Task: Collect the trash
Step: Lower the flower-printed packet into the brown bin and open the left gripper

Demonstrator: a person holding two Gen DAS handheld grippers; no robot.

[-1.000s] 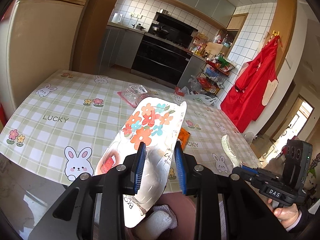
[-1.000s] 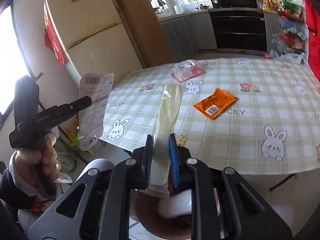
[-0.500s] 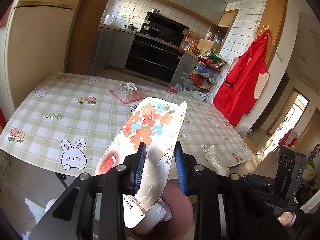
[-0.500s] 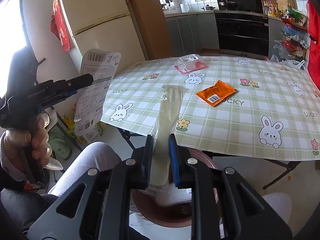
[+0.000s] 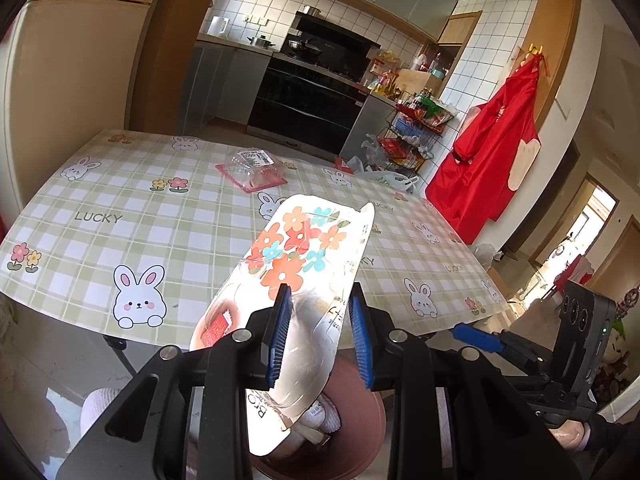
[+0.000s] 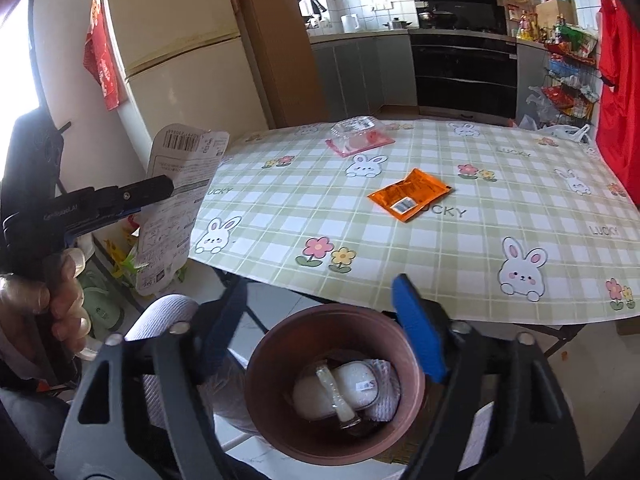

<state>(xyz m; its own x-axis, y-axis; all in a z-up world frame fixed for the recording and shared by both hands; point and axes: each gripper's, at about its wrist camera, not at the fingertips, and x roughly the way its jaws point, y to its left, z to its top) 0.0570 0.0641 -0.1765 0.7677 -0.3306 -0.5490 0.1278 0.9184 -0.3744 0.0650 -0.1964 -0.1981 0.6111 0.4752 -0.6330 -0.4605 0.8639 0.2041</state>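
Hanging over the brown bin (image 6: 334,384), the right hand-held gripper (image 6: 320,334) has its jaws swinging apart with nothing between the blue pads. The clear narrow wrapper (image 6: 334,394) lies inside the bin on top of white crumpled trash, well clear of the pads.

The left hand-held gripper (image 5: 318,338) is clenched on a white flower-printed bag (image 5: 298,280), its blue pads pressing the bag's lower part from both sides. The bag sticks up and away toward 12 o'clock in the left wrist view, with the bin's rim showing just below it at 6 o'clock. In the right wrist view the same bag appears at 9 o'clock, barcode side out, beside the cream fridge (image 6: 176,48).

On the tabletop (image 6: 400,240), covered in a green checked cloth with rabbits, an orange sachet (image 6: 410,196) lies near the middle at about 1 o'clock from the bin. A clear plastic clamshell on a pink tray (image 6: 358,136) sits toward the far edge at 12 o'clock, well apart from the sachet.
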